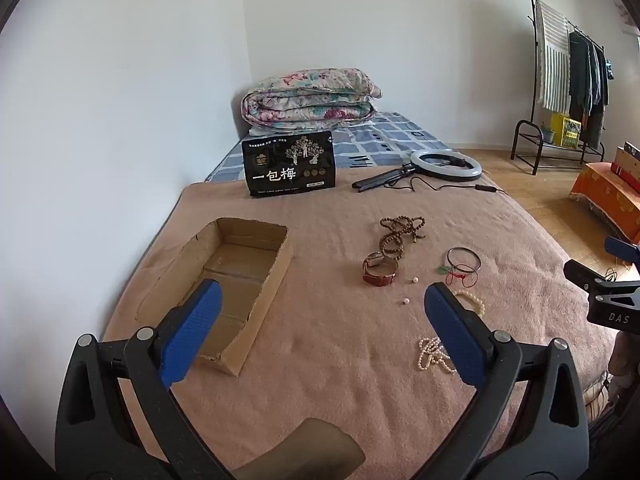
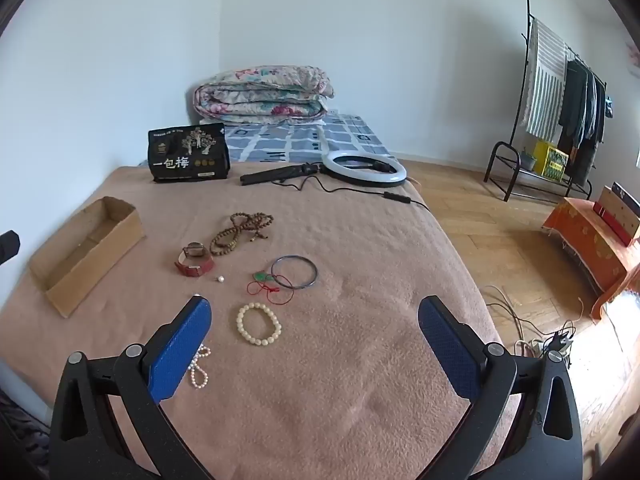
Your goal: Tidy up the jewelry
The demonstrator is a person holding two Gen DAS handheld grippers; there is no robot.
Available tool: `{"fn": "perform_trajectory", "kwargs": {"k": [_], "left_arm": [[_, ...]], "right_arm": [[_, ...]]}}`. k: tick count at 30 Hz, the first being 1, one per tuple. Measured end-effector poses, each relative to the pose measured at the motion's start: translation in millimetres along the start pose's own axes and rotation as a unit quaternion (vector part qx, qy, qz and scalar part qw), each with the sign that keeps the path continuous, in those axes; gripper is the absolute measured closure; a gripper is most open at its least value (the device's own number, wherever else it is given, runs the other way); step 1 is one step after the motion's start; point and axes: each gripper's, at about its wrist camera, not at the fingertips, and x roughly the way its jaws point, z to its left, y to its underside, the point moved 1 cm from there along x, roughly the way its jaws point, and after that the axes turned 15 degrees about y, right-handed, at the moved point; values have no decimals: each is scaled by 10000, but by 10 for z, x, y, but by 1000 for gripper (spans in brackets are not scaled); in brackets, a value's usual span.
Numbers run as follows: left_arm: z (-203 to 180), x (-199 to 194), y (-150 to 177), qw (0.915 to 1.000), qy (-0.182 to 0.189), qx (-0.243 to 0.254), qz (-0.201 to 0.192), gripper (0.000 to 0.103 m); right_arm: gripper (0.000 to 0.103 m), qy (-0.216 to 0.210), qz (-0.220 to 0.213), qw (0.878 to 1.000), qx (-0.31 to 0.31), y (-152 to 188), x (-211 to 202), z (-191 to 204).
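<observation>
Jewelry lies on a pink blanket: a brown bead necklace (image 2: 242, 227), a red-strap watch (image 2: 195, 262), a dark bangle (image 2: 295, 272), a red cord with green pendant (image 2: 267, 283), a cream bead bracelet (image 2: 259, 323), a pearl strand (image 2: 199, 368) and two loose pearls (image 1: 415, 280). An empty cardboard box (image 1: 240, 276) sits at the left. My left gripper (image 1: 322, 300) is open above the blanket between box and jewelry. My right gripper (image 2: 314, 316) is open, hovering to the right of the cream bracelet.
A black snack bag (image 1: 289, 164), a ring light with tripod and cable (image 1: 444, 166) and a folded quilt (image 1: 308, 96) lie farther back on the bed. A clothes rack (image 2: 560, 112) and an orange-covered bench (image 2: 596, 248) stand on the wood floor to the right.
</observation>
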Motion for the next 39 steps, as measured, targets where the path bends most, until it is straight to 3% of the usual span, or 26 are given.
{"fn": "perform_trajectory", "kwargs": {"k": [39], "left_arm": [[73, -92, -110, 9999, -51, 2, -131, 0]], "right_arm": [[0, 41, 13, 10000, -50, 25, 20, 59]]}}
